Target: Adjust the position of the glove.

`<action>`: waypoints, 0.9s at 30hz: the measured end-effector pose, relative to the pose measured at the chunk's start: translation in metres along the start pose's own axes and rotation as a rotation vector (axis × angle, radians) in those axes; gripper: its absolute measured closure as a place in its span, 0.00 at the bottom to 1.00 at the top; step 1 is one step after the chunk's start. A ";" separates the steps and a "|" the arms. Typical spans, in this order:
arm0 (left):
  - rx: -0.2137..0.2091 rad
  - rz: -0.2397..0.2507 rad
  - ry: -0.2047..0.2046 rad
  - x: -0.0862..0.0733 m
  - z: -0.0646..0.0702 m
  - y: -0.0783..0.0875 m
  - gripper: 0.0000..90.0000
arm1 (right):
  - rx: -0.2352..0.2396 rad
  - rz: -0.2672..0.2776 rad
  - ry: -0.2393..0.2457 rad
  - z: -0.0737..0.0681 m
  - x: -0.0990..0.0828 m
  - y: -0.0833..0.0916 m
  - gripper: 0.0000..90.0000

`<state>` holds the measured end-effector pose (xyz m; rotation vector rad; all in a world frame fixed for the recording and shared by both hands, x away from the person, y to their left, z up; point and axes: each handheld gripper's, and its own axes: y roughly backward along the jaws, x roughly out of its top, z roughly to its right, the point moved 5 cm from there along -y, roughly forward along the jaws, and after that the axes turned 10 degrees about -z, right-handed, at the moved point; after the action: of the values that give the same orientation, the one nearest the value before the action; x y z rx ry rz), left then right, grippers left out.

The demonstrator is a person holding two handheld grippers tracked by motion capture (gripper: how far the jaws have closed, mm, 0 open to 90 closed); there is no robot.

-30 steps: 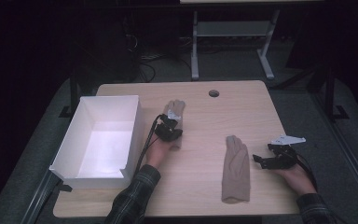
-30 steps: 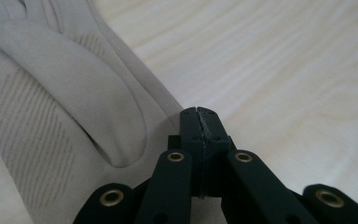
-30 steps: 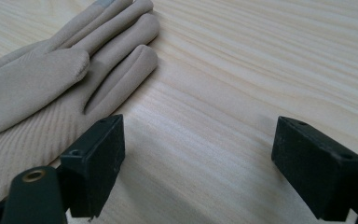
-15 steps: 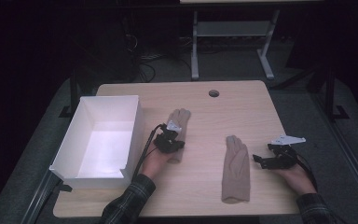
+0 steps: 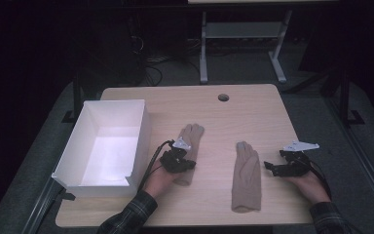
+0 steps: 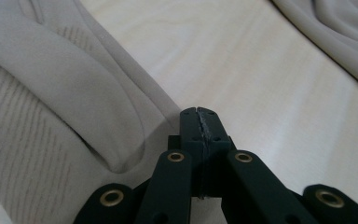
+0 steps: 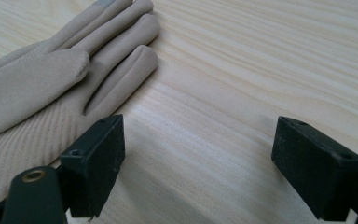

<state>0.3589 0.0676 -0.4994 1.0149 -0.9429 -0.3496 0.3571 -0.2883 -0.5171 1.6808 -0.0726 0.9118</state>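
Observation:
Two beige gloves lie on the wooden table (image 5: pixel 253 112). The left glove (image 5: pixel 192 134) (image 6: pixel 51 93) points its fingers away from me. My left gripper (image 5: pixel 189 164) (image 6: pixel 199 116) rests on its near part, jaws pressed together at the glove's edge; the pinch itself is hidden under the tips. The right glove (image 5: pixel 247 175) (image 7: pixel 37 88) lies flat with its fingers pointing away, and its edge also crosses the upper right corner of the left gripper view (image 6: pixel 335 28). Just right of this glove, low over bare wood, my right gripper (image 5: pixel 269 168) (image 7: pixel 198 144) stands open and holds nothing.
An open white box (image 5: pixel 141 141) with nothing visible inside stands on the table's left side, close to my left hand. A small round hole (image 5: pixel 223 97) sits near the table's far edge. Beyond the table are a metal stand (image 5: pixel 203 48) and cables on a dark floor.
My left gripper has moved toward the table's near edge, and the left glove has slid along with it. The right gripper and right glove have stayed where they were.

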 end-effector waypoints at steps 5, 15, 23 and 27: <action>-0.029 -0.015 -0.031 -0.007 0.013 0.002 0.99 | 0.000 0.000 -0.001 0.000 0.000 0.000 0.19; -0.003 0.031 -0.065 -0.008 0.025 0.019 0.99 | 0.000 0.000 0.000 0.000 0.000 0.000 0.19; 0.187 0.064 0.010 0.011 -0.019 0.017 0.99 | 0.002 0.001 0.002 0.000 0.001 -0.001 0.19; 0.168 0.032 0.024 0.009 -0.025 0.004 0.99 | 0.002 0.001 0.002 0.000 0.001 -0.001 0.19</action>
<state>0.3837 0.0782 -0.4963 1.1528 -0.9784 -0.2338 0.3578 -0.2878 -0.5171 1.6816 -0.0713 0.9139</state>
